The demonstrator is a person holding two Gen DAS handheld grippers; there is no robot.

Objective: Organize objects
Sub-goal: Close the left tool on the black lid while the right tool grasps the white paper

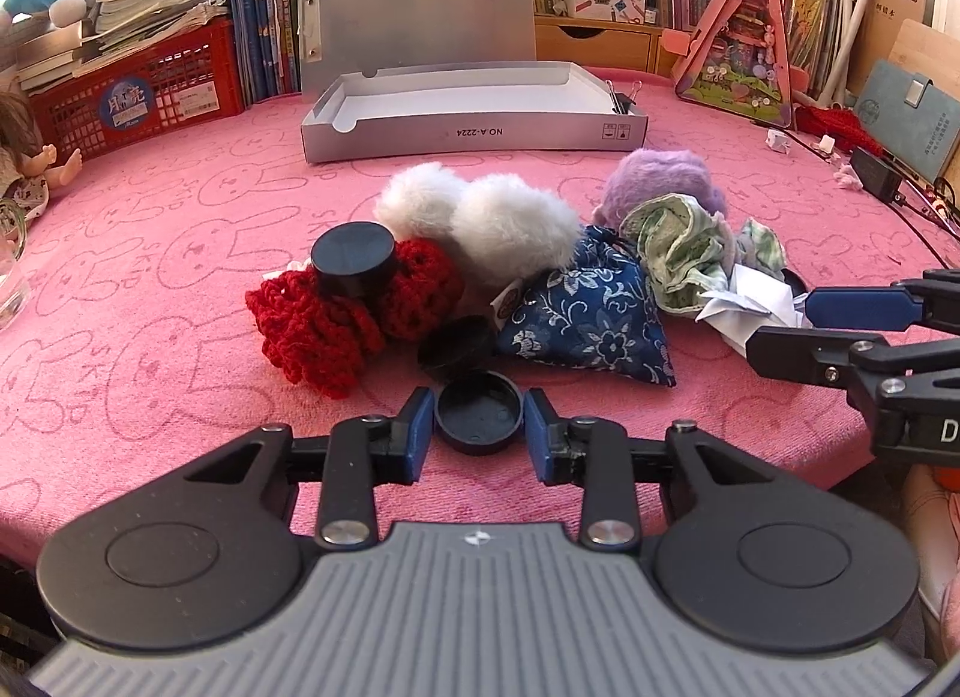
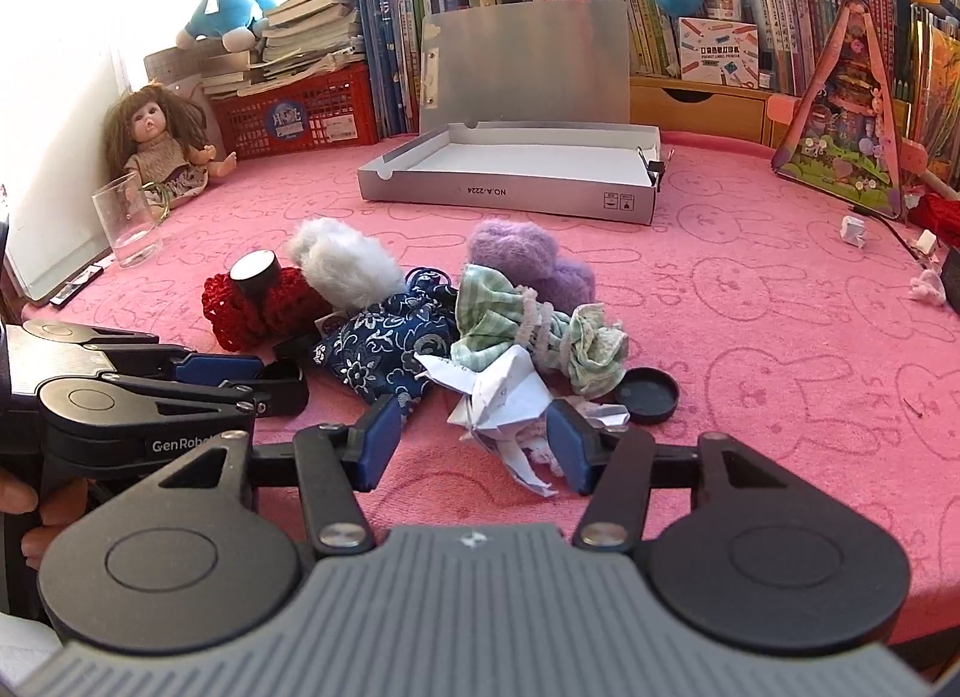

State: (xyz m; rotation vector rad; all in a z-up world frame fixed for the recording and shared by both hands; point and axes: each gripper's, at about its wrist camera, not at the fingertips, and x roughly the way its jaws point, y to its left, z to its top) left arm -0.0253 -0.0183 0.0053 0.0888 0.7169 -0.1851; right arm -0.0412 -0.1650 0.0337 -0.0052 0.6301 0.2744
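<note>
My left gripper (image 1: 479,427) is shut on a small black cap (image 1: 477,412) that lies hollow side up at the near edge of the pile; in the right wrist view the cap (image 2: 283,379) shows between its fingers. The jaws of my right gripper (image 2: 477,445) stand open around a crumpled white paper (image 2: 504,397); the right pad touches it, the left pad stands apart. The pile holds a red crochet piece (image 1: 324,331) with a black round jar (image 1: 354,265) on it, white fluff (image 1: 480,223), a blue floral pouch (image 1: 594,319), green checked cloth (image 1: 678,253) and purple fluff (image 1: 660,181).
An open silver box (image 1: 474,133) lies behind the pile on the pink cloth. Loose black lids (image 1: 459,346) (image 2: 648,394) lie by the pile. A glass (image 2: 126,223), a doll (image 2: 162,139) and a red crate (image 2: 300,115) stand far left; a pink triangular case (image 2: 846,115) far right.
</note>
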